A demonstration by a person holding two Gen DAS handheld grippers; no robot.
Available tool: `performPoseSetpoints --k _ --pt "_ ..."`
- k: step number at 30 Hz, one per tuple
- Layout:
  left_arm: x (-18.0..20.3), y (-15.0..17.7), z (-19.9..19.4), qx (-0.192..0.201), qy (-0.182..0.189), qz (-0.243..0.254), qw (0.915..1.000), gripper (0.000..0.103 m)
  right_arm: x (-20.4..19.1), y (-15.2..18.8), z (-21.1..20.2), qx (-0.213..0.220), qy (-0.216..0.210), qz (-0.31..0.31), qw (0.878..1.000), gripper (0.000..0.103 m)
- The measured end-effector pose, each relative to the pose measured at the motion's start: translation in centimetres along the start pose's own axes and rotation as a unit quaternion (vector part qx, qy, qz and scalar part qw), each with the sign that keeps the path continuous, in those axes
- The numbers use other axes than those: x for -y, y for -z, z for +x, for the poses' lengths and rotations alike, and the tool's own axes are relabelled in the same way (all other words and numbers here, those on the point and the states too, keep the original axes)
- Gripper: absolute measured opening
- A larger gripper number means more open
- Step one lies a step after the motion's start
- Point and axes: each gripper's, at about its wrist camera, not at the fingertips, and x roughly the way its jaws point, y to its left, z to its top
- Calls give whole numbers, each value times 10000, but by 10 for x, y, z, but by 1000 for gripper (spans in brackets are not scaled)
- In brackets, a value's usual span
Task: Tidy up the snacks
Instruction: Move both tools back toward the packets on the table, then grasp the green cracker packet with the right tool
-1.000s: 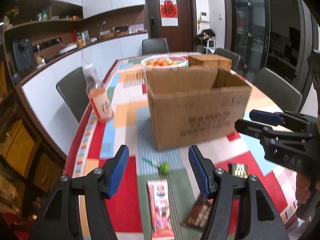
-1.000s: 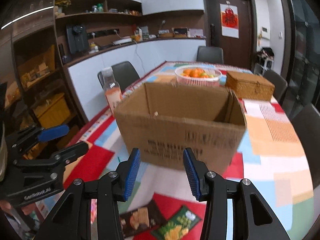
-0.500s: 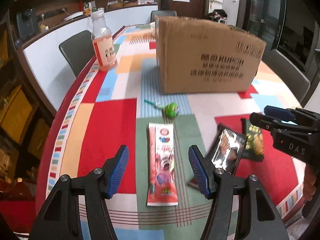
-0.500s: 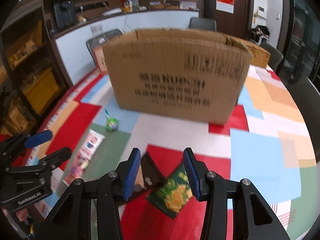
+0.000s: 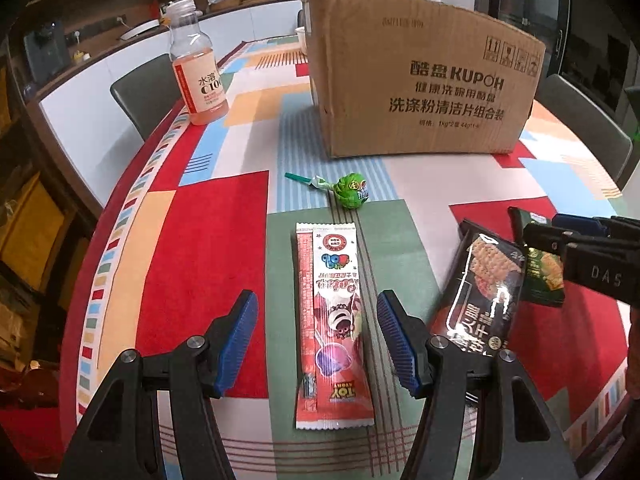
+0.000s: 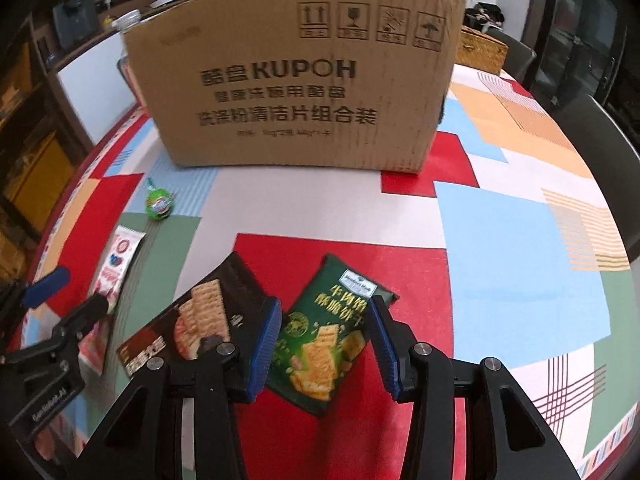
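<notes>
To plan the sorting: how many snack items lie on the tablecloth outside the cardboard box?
4: green lollipop nearest the cardboard box; long red candy packet; dark cracker packet; green cracker packet rightmost. The box may hide more.

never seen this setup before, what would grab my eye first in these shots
The big brown cardboard box with bold black print stands at the far side of the bright patchwork tablecloth. In front of it lie the snacks: a long pink candy packet between the open left tongs, and a dark green cracker bag between the open right tongs. A round green lollipop lies just ahead of the pink packet.
</notes>
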Motion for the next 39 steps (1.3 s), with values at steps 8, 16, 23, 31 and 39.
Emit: performPoseSetpoints --k 8,16,23,31,39 --pt "-1 -2 18 -122 28 -27 9999 61 1 -4 11 -56 174 -16 9998 46" --pt "1 -5 23 -79 63 -36 9999 61 9 -6 12 -107 330 310 9989 61" --pt "-1 -11 29 -66 284 -158 9995 48 7 -10 24 -247 182 387 9988 61" --pt "0 -18 32 -52 371 -145 9992 35 -2 -12 26 -119 172 1 9998 48" --pt "2 -20 26 -33 367 -80 9993 32 -14 -9 22 31 59 -479 9988 46"
